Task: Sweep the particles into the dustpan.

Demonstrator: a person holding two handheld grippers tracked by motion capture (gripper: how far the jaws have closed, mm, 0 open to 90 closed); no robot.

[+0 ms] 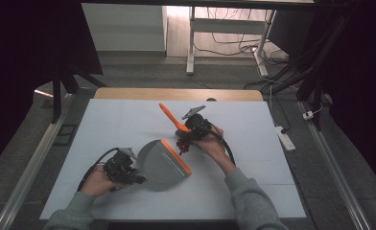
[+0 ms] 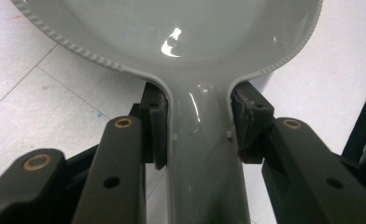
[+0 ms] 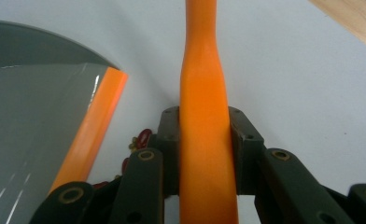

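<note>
High view, dustpan (image 1: 163,165) mid-table, margins open

1 grey dustpan (image 1: 163,164), 1 orange brush (image 1: 172,118), 2 grippers.

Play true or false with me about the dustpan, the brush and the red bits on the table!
1. The left tool grips the dustpan by its handle. True.
2. The dustpan has a blue edge. False: its front edge is orange.
3. The right tool is shut on the brush handle. True.
4. The red bits lie inside the dustpan. False: they lie on the table, just outside the orange edge.
5. The brush handle is green. False: it is orange.
</note>
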